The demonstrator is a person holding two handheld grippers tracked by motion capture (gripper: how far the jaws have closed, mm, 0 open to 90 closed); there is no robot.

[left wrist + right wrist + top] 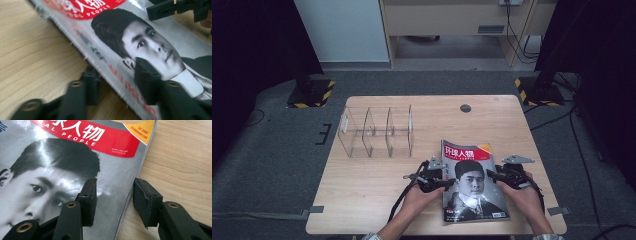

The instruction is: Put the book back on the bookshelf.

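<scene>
A magazine (469, 180) with a portrait cover and a red title band lies flat on the wooden table (362, 185), near the front right. My left gripper (443, 174) is at its left edge. In the left gripper view the jaws of this gripper (116, 72) straddle the magazine's (155, 37) frayed edge, one over wood and one over the cover, apart and not pressing. My right gripper (494, 175) is at the right edge. In its own view the right gripper (115, 185) stands open, one jaw above the cover (62, 157), the other above the table.
A clear three-compartment organizer (377, 131) stands at the table's back left. A round dark grommet (465, 108) sits near the far edge. Stand bases with hazard stripes (311, 93) rest on the floor beyond both far corners.
</scene>
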